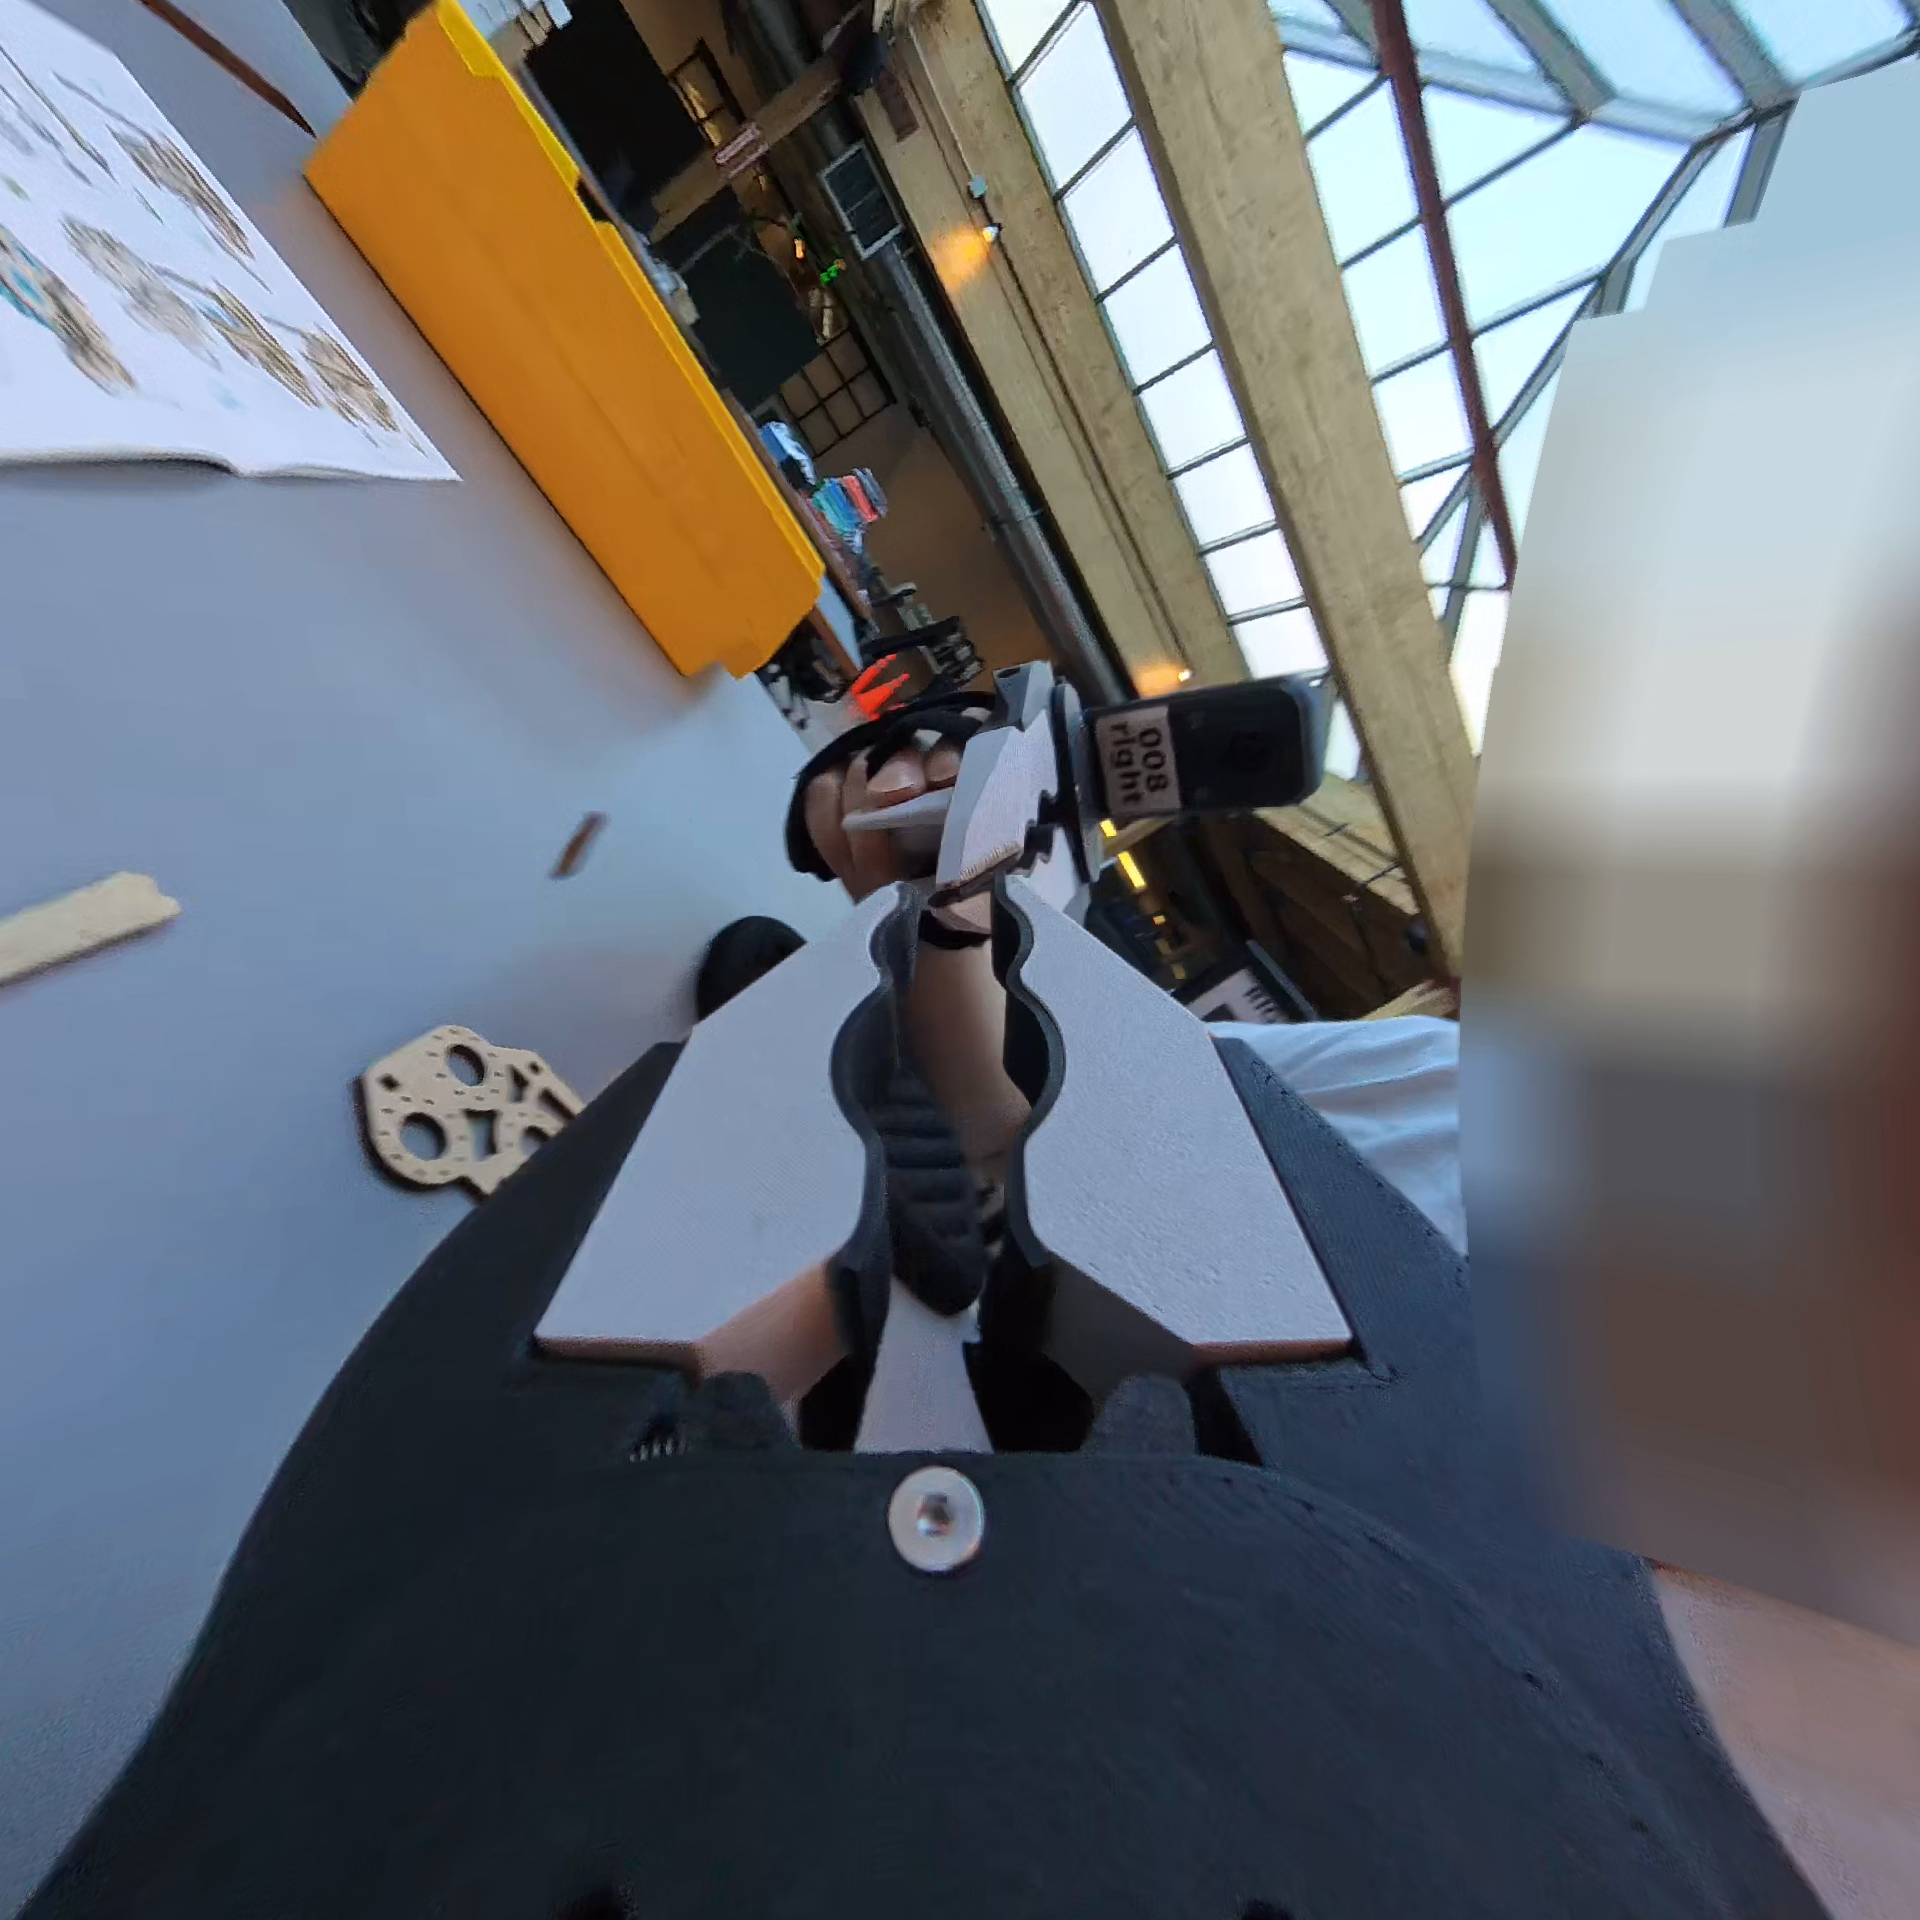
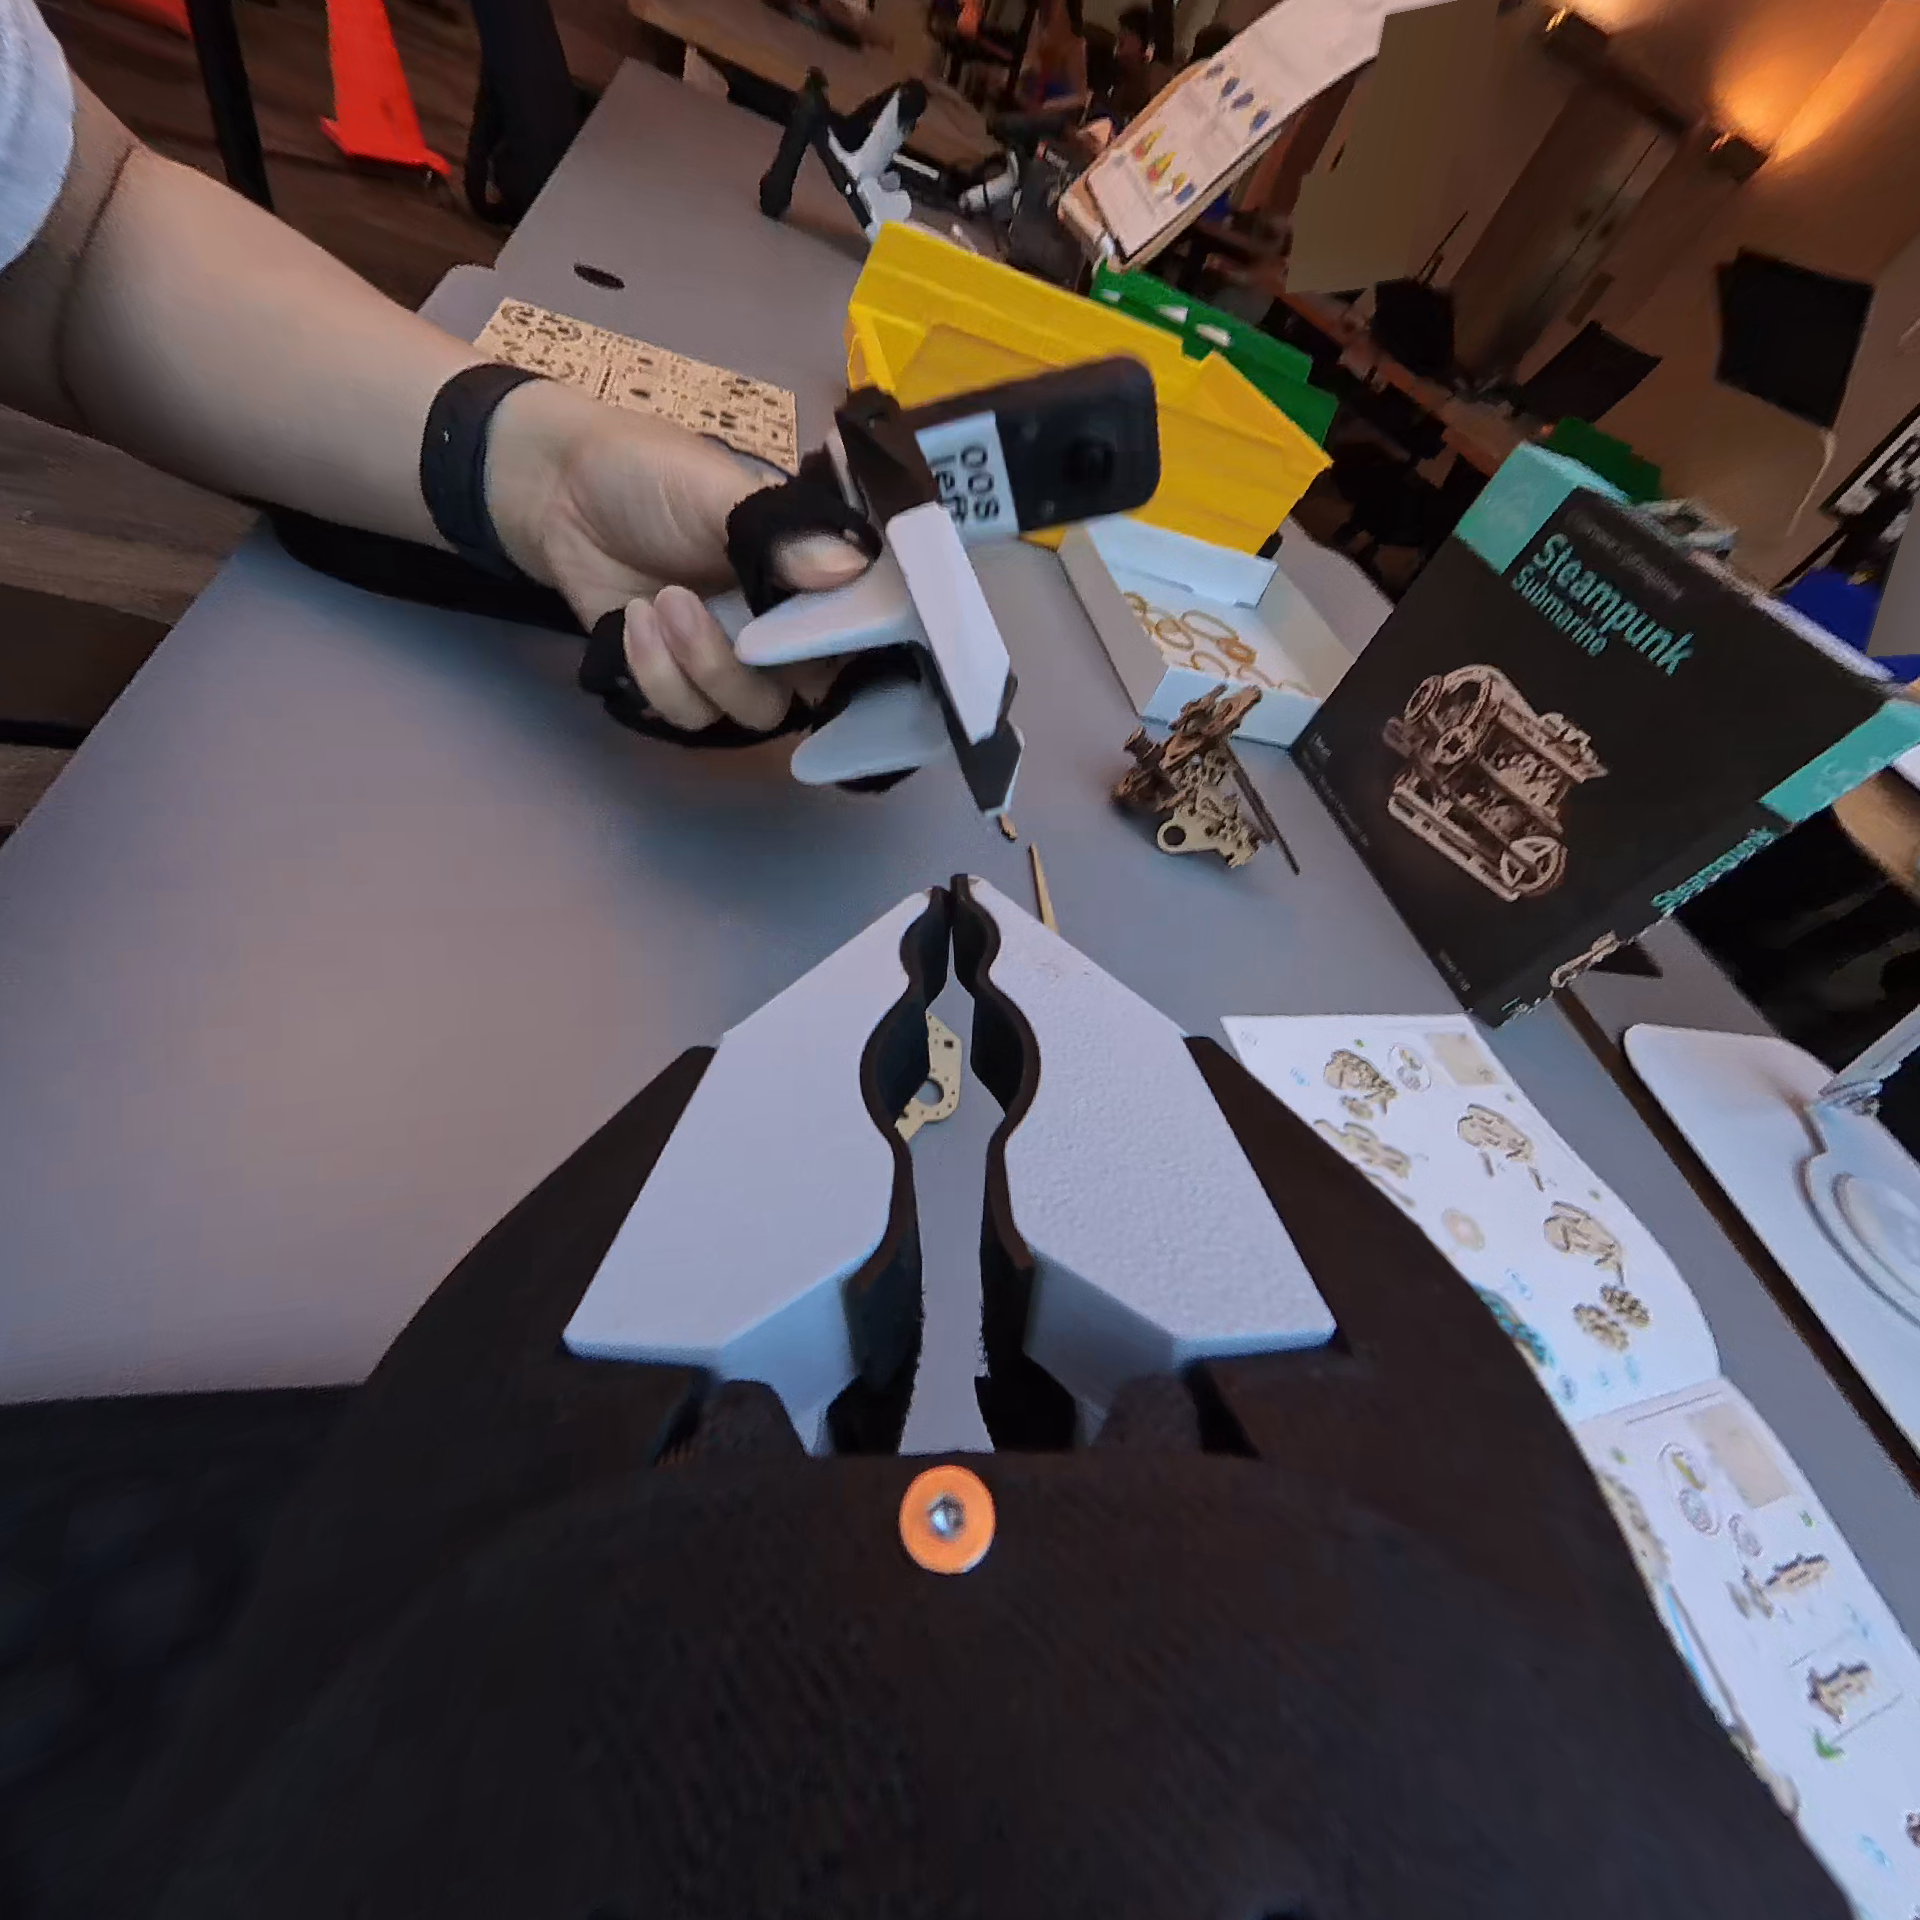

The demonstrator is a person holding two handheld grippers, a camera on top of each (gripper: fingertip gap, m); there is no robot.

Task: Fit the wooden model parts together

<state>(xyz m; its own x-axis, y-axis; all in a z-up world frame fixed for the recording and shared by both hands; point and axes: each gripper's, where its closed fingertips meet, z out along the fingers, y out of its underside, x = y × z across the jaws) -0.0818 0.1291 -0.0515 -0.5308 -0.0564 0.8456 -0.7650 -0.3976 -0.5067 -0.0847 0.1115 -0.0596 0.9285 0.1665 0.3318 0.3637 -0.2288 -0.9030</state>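
Note:
My left gripper (image 1: pixel 954 902) is raised above the grey table (image 1: pixel 312 727) and is shut on a small wooden piece (image 2: pixel 1006 827). The piece pokes out of its tip in the right wrist view. My right gripper (image 2: pixel 954 889) is shut, and nothing shows between its pads. In the left wrist view its tip (image 1: pixel 971 878) is just beyond my left gripper's tips. A partly built wooden model (image 2: pixel 1195 779) stands on the table to the right. A flat wooden plate with holes (image 1: pixel 457 1107) lies on the table and shows under my right gripper's fingers (image 2: pixel 930 1081).
A thin wooden stick (image 2: pixel 1042 883), a wooden strip (image 1: pixel 83 925), an instruction booklet (image 2: pixel 1558 1299), a black model box (image 2: pixel 1610 748), a white tray of rubber bands (image 2: pixel 1205 623), a yellow bin (image 2: pixel 1091 395) and a sheet of wooden parts (image 2: pixel 644 384) are on the table. Only a small space, under 4 cm, lies between the two pairs of fingers. The partly built wooden model (image 2: pixel 1195 779) is about 20 centimetres from both grippers' fingertips.

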